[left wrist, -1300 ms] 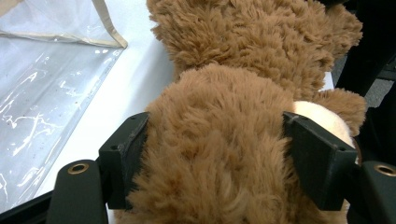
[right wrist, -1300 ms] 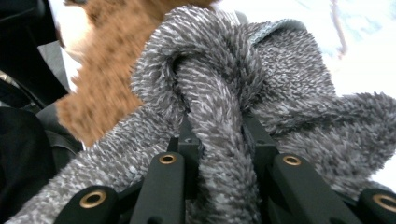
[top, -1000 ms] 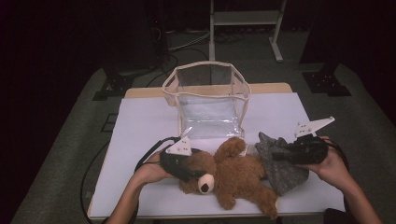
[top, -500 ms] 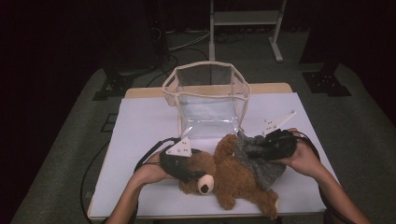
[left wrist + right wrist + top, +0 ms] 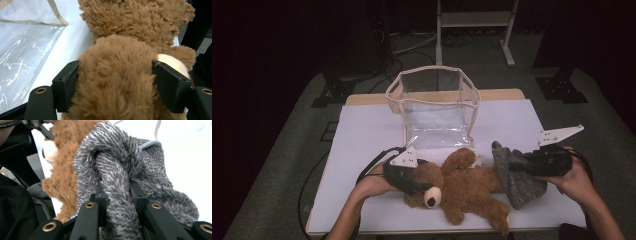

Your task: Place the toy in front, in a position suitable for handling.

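Note:
A brown teddy bear (image 5: 464, 187) lies on its back near the front of the white table (image 5: 362, 135). My left gripper (image 5: 418, 186) is shut on the bear's head. In the left gripper view the two black jaws press into the fur of the bear (image 5: 117, 72) from both sides of my left gripper (image 5: 116, 82). My right gripper (image 5: 513, 167) is shut on a fold of a grey fleece cloth (image 5: 522, 187), which lies just right of the bear's legs. In the right gripper view the cloth (image 5: 117, 157) bunches up between the jaws of my right gripper (image 5: 117, 192), with the bear (image 5: 62, 177) behind it.
A clear plastic bag with a cream rim (image 5: 437, 107) stands open at the middle back of the table, just behind the bear. A metal stand (image 5: 474, 20) and dark gear sit on the floor beyond. The person's forearms come in from the front edge.
My right gripper swung the grey cloth left over the bear's legs, then pulled it back right to about where it began. The left gripper and the bear's head stayed put.

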`<state>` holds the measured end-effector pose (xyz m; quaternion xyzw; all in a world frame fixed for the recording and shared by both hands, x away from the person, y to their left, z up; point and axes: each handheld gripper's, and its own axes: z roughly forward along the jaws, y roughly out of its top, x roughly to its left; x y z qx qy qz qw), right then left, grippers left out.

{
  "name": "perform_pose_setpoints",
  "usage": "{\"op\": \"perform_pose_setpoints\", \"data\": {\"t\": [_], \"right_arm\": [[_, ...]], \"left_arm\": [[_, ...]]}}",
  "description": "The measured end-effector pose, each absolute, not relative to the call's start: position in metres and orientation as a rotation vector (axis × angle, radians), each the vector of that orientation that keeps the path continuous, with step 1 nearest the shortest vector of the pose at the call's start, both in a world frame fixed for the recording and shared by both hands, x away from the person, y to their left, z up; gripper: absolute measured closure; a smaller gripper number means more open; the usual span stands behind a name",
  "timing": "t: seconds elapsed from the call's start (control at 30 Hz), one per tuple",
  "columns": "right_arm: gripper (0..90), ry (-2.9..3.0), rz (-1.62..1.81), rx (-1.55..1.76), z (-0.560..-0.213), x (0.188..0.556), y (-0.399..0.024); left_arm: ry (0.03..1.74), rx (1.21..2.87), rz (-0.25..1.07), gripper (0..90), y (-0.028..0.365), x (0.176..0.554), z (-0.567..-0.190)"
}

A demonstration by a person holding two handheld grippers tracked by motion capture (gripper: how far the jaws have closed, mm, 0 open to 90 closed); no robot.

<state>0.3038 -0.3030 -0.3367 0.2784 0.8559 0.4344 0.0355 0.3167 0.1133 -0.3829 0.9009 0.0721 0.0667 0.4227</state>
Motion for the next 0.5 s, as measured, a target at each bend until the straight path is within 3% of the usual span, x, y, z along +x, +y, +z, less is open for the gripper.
{"op": "perform_pose_setpoints", "data": {"t": [0.2,0.3,0.5], "right_arm": [[72.2,2.669,1.294,0.673,-0.300,0.313,-0.264],[72.1,2.721,1.232,0.510,-0.276,0.321,-0.215],[72.1,2.804,1.145,0.385,-0.274,0.334,-0.157]], "left_arm": [[0.182,2.253,0.165,26.1,0.113,0.317,-0.383],[0.176,2.257,0.168,26.1,0.113,0.316,-0.382],[0.172,2.255,0.175,26.1,0.113,0.316,-0.382]]}}
